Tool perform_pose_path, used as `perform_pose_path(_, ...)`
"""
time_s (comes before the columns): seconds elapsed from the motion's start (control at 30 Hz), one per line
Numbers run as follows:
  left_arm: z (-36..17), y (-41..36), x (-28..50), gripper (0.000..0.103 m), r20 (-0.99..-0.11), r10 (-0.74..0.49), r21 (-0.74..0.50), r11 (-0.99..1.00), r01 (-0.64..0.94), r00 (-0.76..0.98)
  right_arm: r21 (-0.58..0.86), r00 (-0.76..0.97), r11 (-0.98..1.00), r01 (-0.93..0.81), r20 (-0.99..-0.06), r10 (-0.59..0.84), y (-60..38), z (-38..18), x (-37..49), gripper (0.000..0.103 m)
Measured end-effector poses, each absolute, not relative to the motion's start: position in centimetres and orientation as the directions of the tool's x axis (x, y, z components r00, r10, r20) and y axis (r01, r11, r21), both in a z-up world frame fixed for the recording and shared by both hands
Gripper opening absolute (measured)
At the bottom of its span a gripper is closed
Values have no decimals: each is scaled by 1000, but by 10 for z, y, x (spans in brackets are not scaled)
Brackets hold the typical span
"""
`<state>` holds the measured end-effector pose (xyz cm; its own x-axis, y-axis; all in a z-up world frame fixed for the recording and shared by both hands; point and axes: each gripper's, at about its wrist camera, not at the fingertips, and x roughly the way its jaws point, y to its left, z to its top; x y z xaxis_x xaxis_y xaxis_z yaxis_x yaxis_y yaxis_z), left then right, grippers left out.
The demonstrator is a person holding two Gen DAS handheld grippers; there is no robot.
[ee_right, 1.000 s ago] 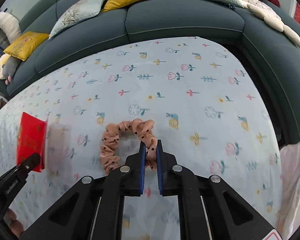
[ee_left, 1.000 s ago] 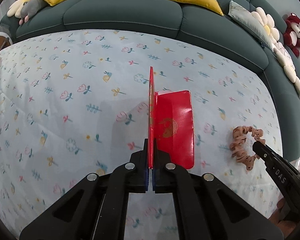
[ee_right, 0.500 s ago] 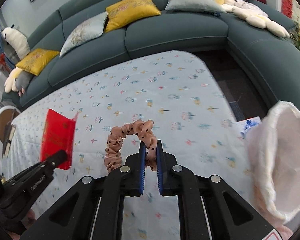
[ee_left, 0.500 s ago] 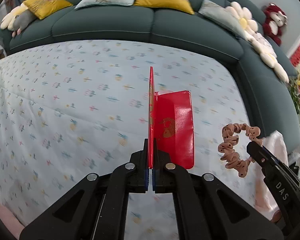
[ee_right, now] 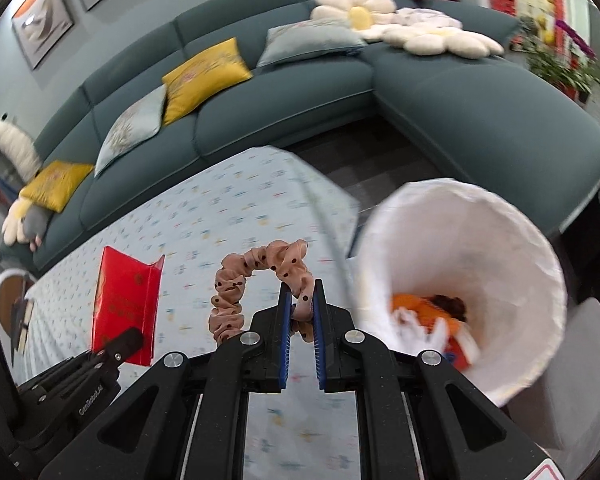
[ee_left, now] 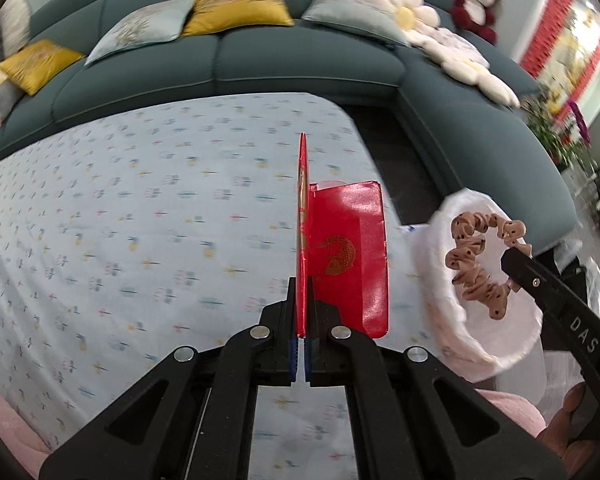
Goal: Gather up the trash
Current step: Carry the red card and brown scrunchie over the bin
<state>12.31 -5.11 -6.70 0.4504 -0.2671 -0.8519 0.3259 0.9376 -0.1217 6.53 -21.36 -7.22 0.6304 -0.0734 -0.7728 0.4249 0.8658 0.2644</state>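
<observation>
1. A dark teal corner sofa [ee_right: 300, 104] wraps round the back and right of the scene, carrying yellow cushions [ee_right: 204, 76], pale grey-green cushions [ee_left: 140, 32], cream flower-shaped cushions [ee_right: 404, 24] and a red plush toy [ee_left: 474, 0].
2. In front of it lies the worktop, covered by a pale blue floral cloth [ee_left: 140, 220]; its rounded far corner shows against dark flooring.
3. A white-lined waste bin [ee_right: 512, 236] stands off the worktop's right edge, its mouth tilted toward the right wrist camera. Orange and white scraps and something dark lie at its bottom [ee_right: 432, 316].
4. The left gripper [ee_left: 302, 320] has its fingers pressed together on the lower edge of a red envelope [ee_left: 348, 256]. The envelope stands edge-on, upright above the cloth, with its flap opened out to the right and a gold fish printed on it. In the right wrist view the same envelope [ee_right: 124, 304] hangs to the left, clear of the cloth.
5. The right gripper [ee_right: 302, 312] holds a peach scrunchie [ee_right: 256, 268] with dark dots; the fingers stand narrow, pinching one bunched stretch of fabric while the rest of the loop arcs up and left. In the left wrist view the scrunchie [ee_left: 480, 260] hangs in front of the bin's mouth [ee_left: 440, 280].
</observation>
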Motion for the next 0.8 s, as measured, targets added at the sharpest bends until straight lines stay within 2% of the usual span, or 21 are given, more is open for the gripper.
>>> perform_pose_path(0.8,-62,-161,72,1,-852,-313,-69,862,503,420,307,629,773,555,-764,-147,-301,-85,-12,10)
